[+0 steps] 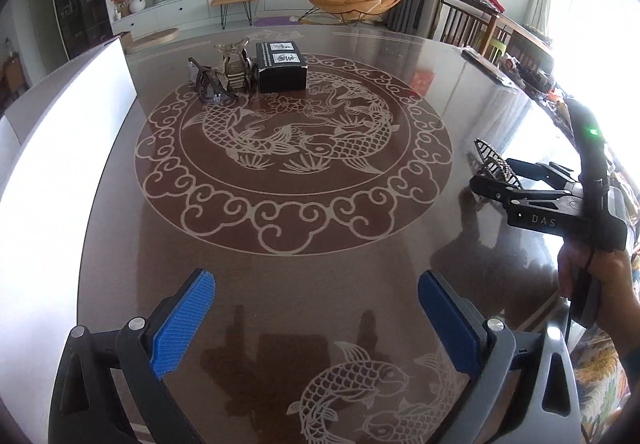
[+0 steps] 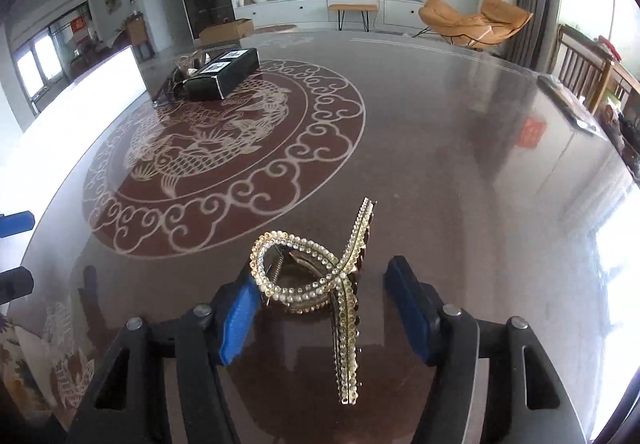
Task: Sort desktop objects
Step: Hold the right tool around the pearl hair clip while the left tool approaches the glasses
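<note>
On the glossy dark surface point(image 2: 460, 147) with pale carp patterns, a looped, rhinestone-studded hair clip point(image 2: 320, 284) lies near the right edge between the spread blue ribbed pads of the right gripper point(image 2: 324, 320), while the left gripper point(image 1: 316, 320) hangs spread over bare surface.

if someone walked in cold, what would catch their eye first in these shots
First the rhinestone hair clip, looped and sparkling, between the open blue pads of the right gripper near the table's edge. Next the pale koi medallion inlaid in the glossy dark table. At its far rim, a black box stands beside a cluster of small clips, while the left gripper hangs open over bare table.
</note>
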A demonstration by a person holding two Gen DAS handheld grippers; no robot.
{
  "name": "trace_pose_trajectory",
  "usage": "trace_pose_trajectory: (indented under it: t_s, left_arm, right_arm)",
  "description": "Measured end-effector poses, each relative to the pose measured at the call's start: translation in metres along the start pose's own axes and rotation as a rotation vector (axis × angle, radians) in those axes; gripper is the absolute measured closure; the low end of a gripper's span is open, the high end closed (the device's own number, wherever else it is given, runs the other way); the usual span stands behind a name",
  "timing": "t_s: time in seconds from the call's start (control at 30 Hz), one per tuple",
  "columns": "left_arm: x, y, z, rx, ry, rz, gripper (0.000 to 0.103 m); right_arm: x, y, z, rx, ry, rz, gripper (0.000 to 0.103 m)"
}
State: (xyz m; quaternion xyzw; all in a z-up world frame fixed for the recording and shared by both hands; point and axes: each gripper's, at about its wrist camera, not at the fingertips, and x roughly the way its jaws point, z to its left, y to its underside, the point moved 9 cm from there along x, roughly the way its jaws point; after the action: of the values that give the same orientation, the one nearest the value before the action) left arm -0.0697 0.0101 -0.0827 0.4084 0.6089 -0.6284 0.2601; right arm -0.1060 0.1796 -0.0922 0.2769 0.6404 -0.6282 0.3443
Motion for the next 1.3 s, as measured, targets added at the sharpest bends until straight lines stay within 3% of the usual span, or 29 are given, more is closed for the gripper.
trace_pose_trajectory:
  t_s: [0.03,0.1,0.43,0.6,1.3]
  left_arm:
    - [0.008,-0.003,0.002,-0.007,-0.003,0.011,0.000]
    - [0.023,-0.009,0.004,-0.018,-0.018,0.026,0.000]
    - [0.056,-0.024,0.008,0.001,-0.103,0.051,0.000]
    - [0.054,-0.022,0.008,0.003,-0.101,-0.013,0.000]
    - [0.054,-0.025,0.009,0.004,-0.099,-0.016,0.000]
  right_arm:
    - [0.006,-0.004,-0.002,-0.004,0.025,0.015,0.009]
    - [0.015,-0.006,-0.006,0.001,0.047,0.046,0.000]
    - [0.014,-0.008,-0.008,0.006,0.051,0.043,0.000]
    - [0.013,-0.007,-0.009,0.005,0.051,0.043,0.000]
    - [0.013,-0.007,-0.008,0.005,0.050,0.043,0.000]
